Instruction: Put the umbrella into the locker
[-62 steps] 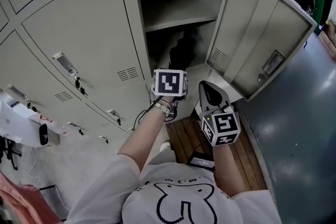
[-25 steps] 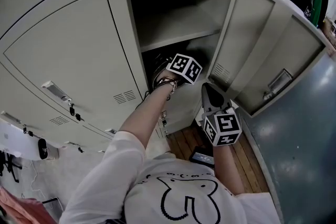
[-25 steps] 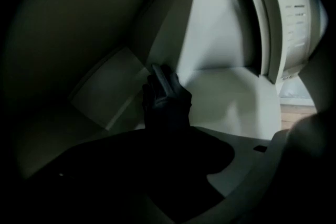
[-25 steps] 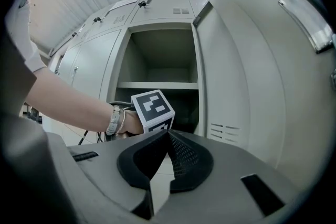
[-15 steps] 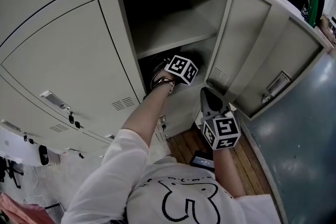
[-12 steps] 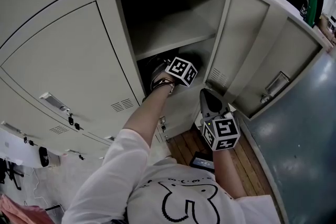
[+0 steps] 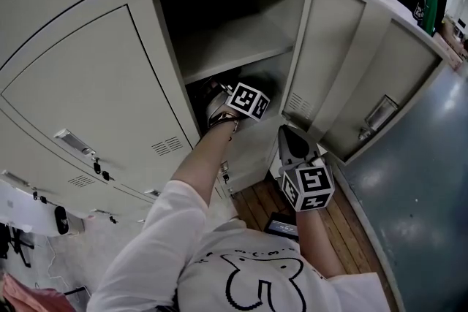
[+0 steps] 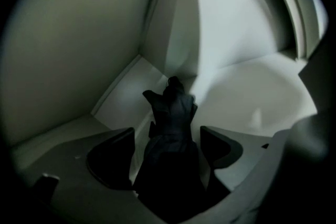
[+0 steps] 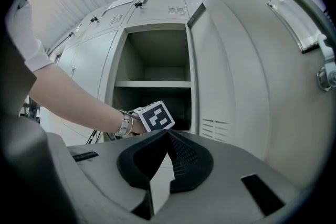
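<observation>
— Looking into the locker [image 7: 164,25], where's the umbrella [image 8: 170,113]?
— On the floor [image 8: 252,97] of the lower compartment, under the shelf [image 7: 234,47]. Its far end reaches the floor's back corner; its near end lies between the left claw's [image 8: 167,134] jaws.
— Gripped?
— No. Those jaws have just been opening and stand wide, not pressing the dark fabric.
— The right claw [image 9: 168,136]?
— Outside, beside the open door [image 7: 322,47], jaws closed tip to tip on nothing.
</observation>
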The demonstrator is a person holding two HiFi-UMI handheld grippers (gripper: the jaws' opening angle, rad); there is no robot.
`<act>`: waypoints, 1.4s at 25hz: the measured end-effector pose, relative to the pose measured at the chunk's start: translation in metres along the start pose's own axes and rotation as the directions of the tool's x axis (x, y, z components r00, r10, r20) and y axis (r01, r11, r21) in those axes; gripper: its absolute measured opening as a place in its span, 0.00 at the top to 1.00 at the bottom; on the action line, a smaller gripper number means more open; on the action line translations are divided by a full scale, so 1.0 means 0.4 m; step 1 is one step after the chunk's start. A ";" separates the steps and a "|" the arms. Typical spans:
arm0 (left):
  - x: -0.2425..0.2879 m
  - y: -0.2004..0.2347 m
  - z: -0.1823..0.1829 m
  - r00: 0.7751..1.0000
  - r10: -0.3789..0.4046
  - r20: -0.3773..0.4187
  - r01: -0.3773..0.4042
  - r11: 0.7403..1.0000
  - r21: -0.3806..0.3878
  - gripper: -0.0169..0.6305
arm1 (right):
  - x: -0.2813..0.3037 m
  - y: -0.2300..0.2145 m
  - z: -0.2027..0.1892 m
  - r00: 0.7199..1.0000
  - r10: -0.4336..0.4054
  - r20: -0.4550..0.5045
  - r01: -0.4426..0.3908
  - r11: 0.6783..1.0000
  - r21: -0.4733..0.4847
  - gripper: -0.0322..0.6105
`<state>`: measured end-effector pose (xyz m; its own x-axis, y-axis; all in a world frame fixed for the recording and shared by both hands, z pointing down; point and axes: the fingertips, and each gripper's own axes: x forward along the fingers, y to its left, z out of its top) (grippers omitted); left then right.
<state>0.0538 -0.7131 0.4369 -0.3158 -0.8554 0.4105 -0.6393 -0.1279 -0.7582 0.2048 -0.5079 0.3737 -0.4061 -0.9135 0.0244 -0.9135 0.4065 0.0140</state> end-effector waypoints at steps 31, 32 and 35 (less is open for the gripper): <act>-0.482 -0.009 -0.035 0.892 -0.134 0.432 0.294 0.897 -0.330 0.49 | -0.149 0.097 0.027 0.998 0.053 0.030 -0.050 0.996 -0.080 0.93; -0.499 -0.007 -0.040 0.886 -0.130 0.446 0.301 0.892 -0.338 0.50 | -0.153 0.099 0.033 0.998 0.055 0.036 -0.052 0.995 -0.082 0.93; -0.551 -0.002 -0.049 0.863 -0.121 0.490 0.330 0.871 -0.365 0.59 | -0.164 0.105 0.049 0.997 0.062 0.053 -0.057 0.994 -0.090 0.93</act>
<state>0.1103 -0.5144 0.3570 0.1485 -0.9688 0.1982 -0.9166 -0.2101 -0.3402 0.1925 -0.4310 0.3532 -0.4623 -0.8863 -0.0275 -0.8833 0.4576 0.1023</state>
